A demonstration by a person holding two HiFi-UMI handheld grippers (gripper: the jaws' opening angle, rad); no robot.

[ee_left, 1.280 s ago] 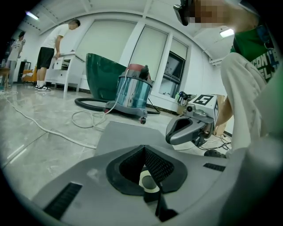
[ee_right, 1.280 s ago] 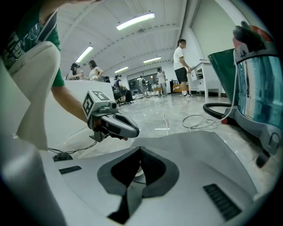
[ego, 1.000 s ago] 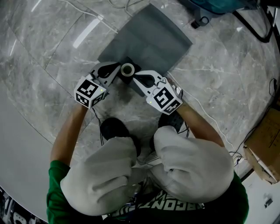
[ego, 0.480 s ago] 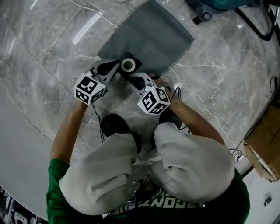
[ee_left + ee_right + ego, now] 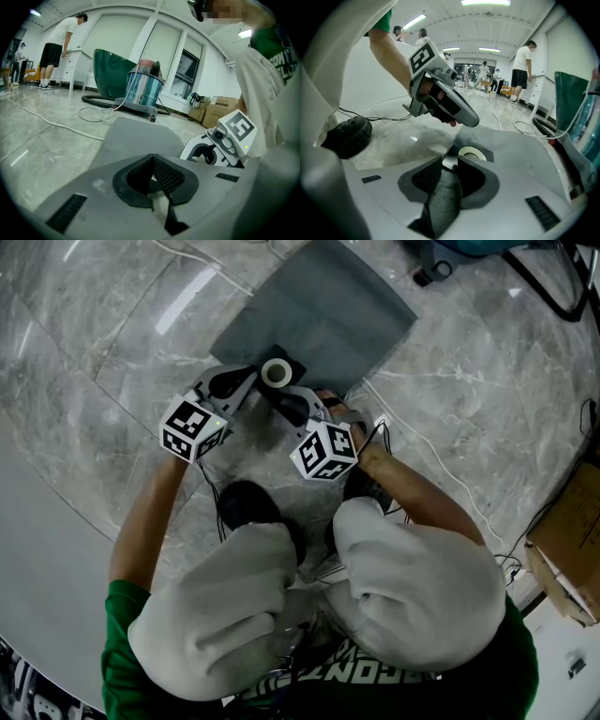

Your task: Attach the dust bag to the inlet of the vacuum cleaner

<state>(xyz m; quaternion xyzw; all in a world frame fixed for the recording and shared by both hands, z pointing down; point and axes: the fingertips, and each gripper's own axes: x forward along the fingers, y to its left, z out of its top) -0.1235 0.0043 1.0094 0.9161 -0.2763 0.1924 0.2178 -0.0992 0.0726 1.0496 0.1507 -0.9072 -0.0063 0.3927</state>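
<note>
From where I stand, the left tongs [image 5: 253, 381] and the right tongs [image 5: 275, 394] look pinched shut on the black collar of the dust bag [image 5: 319, 315], which lies flat on the floor [image 5: 112, 352]. The vacuum cleaner [image 5: 143, 89] stands well apart on the far side. So I'd say the bag is only gripped, and carrying it over and fitting it to the inlet are both left to do.
</note>
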